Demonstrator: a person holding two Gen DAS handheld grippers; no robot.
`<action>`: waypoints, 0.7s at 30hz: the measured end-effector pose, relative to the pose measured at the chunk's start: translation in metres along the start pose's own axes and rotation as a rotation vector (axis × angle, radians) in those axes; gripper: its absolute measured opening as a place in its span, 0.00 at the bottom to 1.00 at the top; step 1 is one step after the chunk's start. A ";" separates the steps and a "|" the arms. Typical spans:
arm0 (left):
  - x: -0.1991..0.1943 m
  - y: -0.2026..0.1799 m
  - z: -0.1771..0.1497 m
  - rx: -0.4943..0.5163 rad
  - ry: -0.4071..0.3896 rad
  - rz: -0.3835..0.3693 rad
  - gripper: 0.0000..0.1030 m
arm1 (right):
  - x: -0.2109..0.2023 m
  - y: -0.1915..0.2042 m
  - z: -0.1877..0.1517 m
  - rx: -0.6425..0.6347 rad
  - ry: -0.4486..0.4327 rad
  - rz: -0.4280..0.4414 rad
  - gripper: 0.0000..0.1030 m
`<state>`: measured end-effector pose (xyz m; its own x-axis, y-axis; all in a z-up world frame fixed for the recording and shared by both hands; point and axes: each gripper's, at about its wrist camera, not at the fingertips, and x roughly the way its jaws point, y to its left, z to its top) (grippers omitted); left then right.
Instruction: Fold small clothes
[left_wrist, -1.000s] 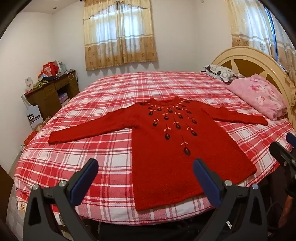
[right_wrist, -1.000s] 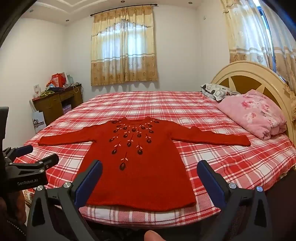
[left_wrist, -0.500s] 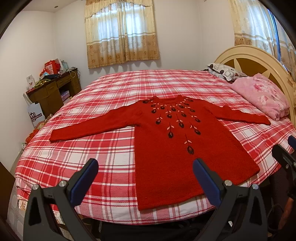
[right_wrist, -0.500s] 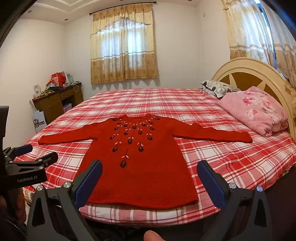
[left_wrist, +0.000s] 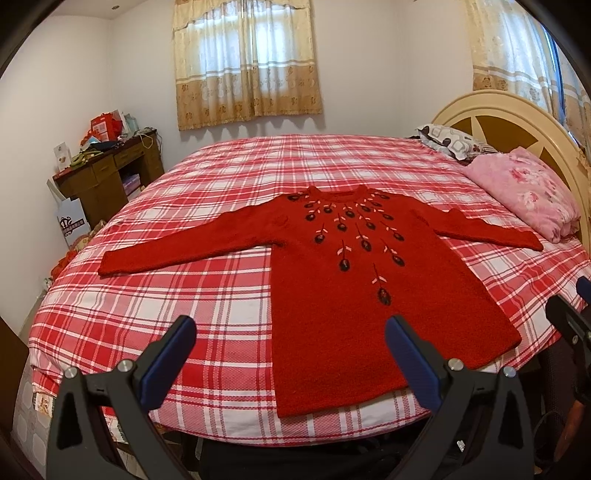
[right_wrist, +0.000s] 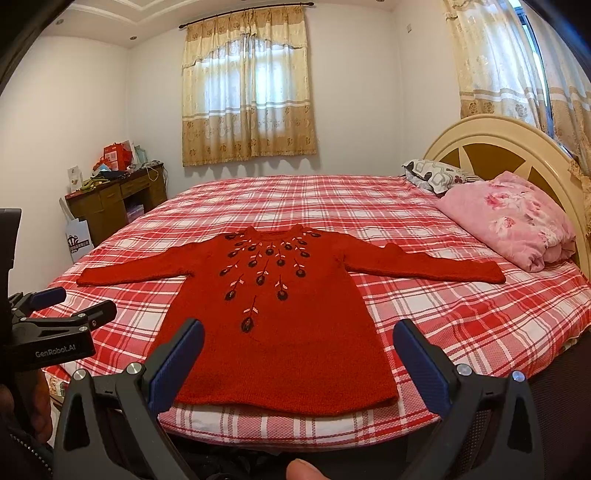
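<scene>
Closer now, sweater (left_wrist: 354, 295) lies collar pointing away.

Ahead of both tongs, a red knitted sweater (right_wrist: 280, 332) shows dark oval flowers with pale pink leaves fanning from the neck. Under it, the bed (right_wrist: 461, 317) wears a red-and-white plaid sheet. Off to the right, a pink floral blanket (right_wrist: 513, 218) and a grey-and-white patterned pillow (right_wrist: 432, 175). Beige curtains (right_wrist: 249, 92) with gold flower bands beyond. The left tongs (left_wrist: 290, 354) and right tongs (right_wrist: 297, 358): black frames, blue pads.
</scene>
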<state>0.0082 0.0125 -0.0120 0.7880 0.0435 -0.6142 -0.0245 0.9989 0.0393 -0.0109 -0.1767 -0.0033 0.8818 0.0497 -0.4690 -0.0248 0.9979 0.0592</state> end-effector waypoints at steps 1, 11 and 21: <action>0.000 0.000 0.000 -0.001 -0.001 0.000 1.00 | 0.000 0.000 0.000 0.000 0.000 -0.001 0.99; 0.001 0.001 0.001 -0.006 -0.001 0.001 1.00 | 0.000 0.001 0.000 0.000 0.001 0.001 0.99; 0.001 0.002 0.002 -0.012 0.002 0.001 1.00 | 0.002 0.002 -0.001 -0.001 0.005 0.003 0.99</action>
<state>0.0101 0.0141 -0.0113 0.7865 0.0441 -0.6160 -0.0323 0.9990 0.0303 -0.0098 -0.1744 -0.0053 0.8794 0.0527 -0.4732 -0.0276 0.9978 0.0598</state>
